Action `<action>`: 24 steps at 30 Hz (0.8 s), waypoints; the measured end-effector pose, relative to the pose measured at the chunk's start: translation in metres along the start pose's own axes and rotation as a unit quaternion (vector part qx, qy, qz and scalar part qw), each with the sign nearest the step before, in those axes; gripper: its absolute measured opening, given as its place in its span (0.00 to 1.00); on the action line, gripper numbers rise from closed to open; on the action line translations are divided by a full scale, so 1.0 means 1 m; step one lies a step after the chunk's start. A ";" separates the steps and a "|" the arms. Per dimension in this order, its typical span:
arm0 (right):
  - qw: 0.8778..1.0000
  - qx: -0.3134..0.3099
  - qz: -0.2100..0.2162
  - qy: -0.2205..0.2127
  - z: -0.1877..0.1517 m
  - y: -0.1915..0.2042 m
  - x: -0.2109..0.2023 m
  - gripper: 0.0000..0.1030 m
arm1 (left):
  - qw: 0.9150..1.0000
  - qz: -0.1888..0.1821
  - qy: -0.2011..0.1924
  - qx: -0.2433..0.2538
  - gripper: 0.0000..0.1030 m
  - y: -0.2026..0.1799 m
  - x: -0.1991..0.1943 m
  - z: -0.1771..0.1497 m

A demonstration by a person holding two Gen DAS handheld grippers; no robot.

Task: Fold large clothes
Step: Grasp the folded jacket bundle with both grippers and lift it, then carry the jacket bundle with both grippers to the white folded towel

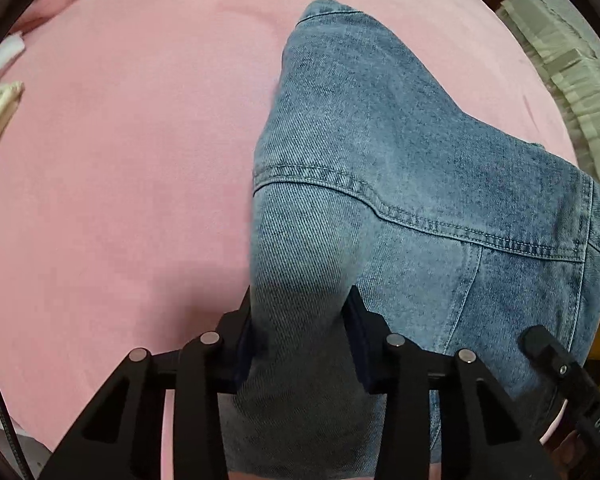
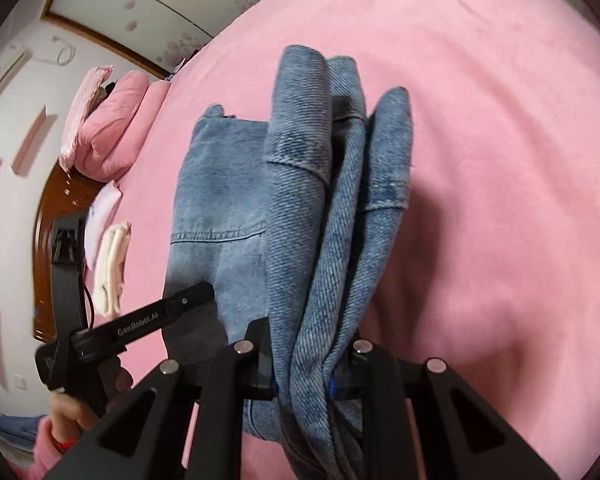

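A blue denim garment (image 1: 380, 152) hangs over a pink bed sheet (image 1: 120, 180). My left gripper (image 1: 300, 300) is shut on a thick fold of the denim, which runs between its fingers and spreads away to the right. In the right wrist view my right gripper (image 2: 312, 340) is shut on a bunch of several denim folds (image 2: 332, 200) that hang forward over the pink sheet (image 2: 500, 160). The left gripper (image 2: 188, 296) shows at the left there, on the flat part of the same garment (image 2: 216, 200). The right gripper's finger (image 1: 540, 344) shows at the lower right of the left wrist view.
Pink pillows (image 2: 112, 136) and folded white cloth (image 2: 114, 264) lie by a wooden headboard (image 2: 48, 220) at the left. A white cloth (image 1: 0, 108) lies at the bed's left edge. A pale curtain (image 1: 572, 72) is at the upper right.
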State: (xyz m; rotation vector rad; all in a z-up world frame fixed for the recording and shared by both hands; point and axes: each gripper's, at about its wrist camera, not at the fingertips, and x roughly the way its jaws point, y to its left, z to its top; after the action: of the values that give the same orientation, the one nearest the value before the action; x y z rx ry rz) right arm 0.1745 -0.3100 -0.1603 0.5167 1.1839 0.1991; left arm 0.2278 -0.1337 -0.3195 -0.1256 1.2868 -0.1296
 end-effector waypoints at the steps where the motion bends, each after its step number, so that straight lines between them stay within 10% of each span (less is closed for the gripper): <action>1: 1.000 -0.013 -0.012 -0.004 -0.010 0.008 -0.008 0.15 | 1.000 -0.009 0.008 0.000 0.36 0.003 -0.002 -0.009; 12: 0.994 -0.075 -0.063 0.049 -0.088 0.123 -0.051 0.14 | 0.992 -0.103 0.071 0.004 0.32 0.102 -0.048 -0.099; 24: 0.992 -0.083 0.042 0.086 -0.122 0.312 0.014 0.14 | 0.999 -0.023 0.016 -0.014 0.30 0.326 -0.173 -0.072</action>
State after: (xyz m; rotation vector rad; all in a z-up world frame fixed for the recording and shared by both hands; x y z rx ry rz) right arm 0.1050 0.0007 -0.0547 0.4087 1.3012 0.4181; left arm 0.1196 0.2147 -0.2298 -0.1778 1.3191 -0.1545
